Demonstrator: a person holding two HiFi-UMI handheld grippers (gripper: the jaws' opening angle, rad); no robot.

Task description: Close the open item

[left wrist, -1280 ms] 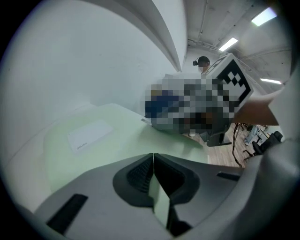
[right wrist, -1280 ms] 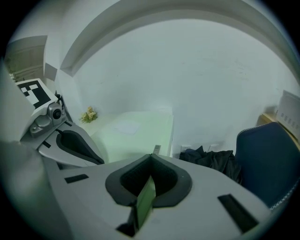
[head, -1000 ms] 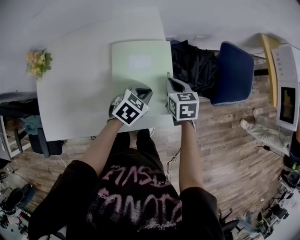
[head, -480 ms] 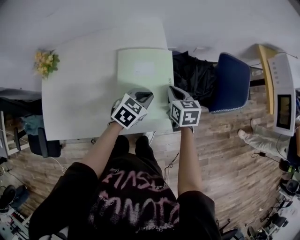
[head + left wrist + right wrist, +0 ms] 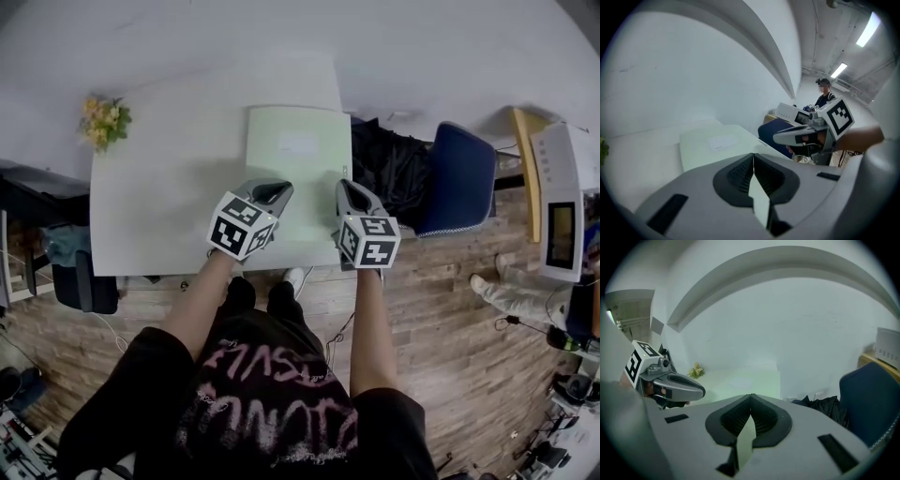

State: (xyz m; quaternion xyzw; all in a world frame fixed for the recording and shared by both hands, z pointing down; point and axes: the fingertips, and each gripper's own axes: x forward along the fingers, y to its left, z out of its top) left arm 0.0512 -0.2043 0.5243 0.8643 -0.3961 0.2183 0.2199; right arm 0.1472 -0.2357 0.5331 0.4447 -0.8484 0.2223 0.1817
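Note:
A pale green folder [image 5: 298,178] with a white label [image 5: 298,143] lies flat, its cover down, on the white table [image 5: 169,206]. My left gripper [image 5: 272,192] hovers over the folder's near left part with its jaws shut and nothing between them. My right gripper [image 5: 345,187] hangs at the folder's near right edge, jaws also together and empty. The left gripper view shows the folder [image 5: 708,145] beyond the shut left gripper [image 5: 753,157], with the right gripper [image 5: 806,133] beside it. In the right gripper view the folder [image 5: 750,380] lies past the right gripper [image 5: 750,397].
A small bunch of yellow flowers [image 5: 105,122] sits at the table's far left corner. Right of the table stand a blue chair [image 5: 464,178] and dark cloth [image 5: 389,173]. A white machine [image 5: 561,202] and a person's legs [image 5: 511,295] are further right.
Both grippers have drawn back a little toward the table's near edge, the left one also shifting left off the folder's middle. The folder has not moved.

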